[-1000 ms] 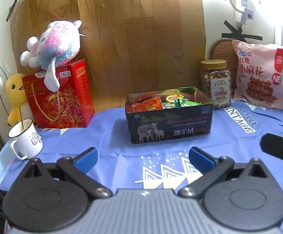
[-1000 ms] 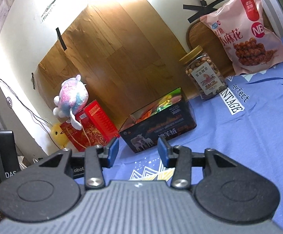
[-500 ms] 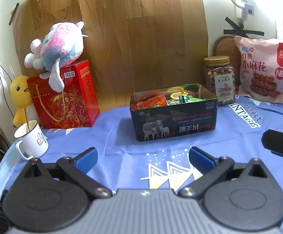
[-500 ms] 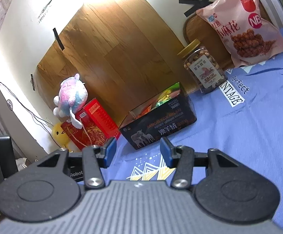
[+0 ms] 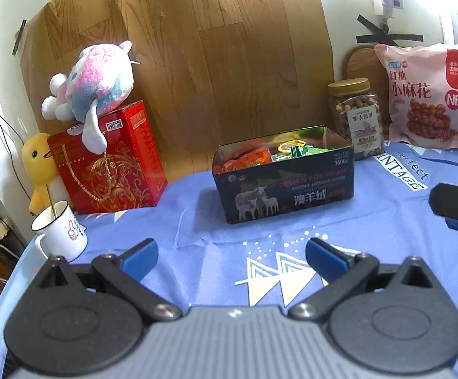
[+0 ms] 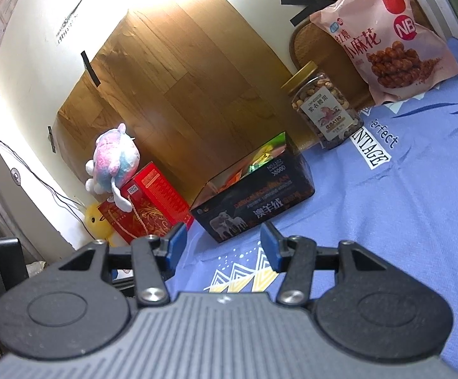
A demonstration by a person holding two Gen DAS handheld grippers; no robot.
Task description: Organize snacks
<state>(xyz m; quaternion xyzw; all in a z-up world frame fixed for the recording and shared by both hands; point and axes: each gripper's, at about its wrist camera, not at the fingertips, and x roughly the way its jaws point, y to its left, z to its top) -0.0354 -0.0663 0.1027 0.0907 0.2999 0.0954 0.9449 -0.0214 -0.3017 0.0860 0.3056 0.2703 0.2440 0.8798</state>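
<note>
Both grippers empty, hovering low over the blue cloth (image 5: pixel 197 221) on the tabletop, on the near side of everything. Left gripper (image 5: pixel 230 260): blue pads spread wide, nothing between them. Right gripper (image 6: pixel 224 248): pads apart, a narrower gap, also holding nothing; camera tilted.

Mid-field: open black tin (image 5: pixel 284 183), standing flat, already carrying orange and green packets. Long axis runs roughly left-right in the left wrist view, right end turned slightly away; open side faces up.

Far, right of the tin: nut jar (image 5: pixel 355 120), upright, gold lid on, just behind the tin's right corner. Further right, pink snack bag (image 5: pixel 424 94), standing on its bottom edge, leaning back against the wall, long axis near vertical, printed face toward the camera.

Judgement: step in hand is the approach to a loose snack, probably jar or bag. For the jar: come in level, pads either side of the body below the lid, lift straight to clear the tin rim. For the bag: pinch the top seam, not the puffed middle; it will sag.

Far left: red gift box (image 5: pixel 108 161), plush toy (image 5: pixel 93 79), mug (image 5: pixel 61 232), not relevant.
</note>
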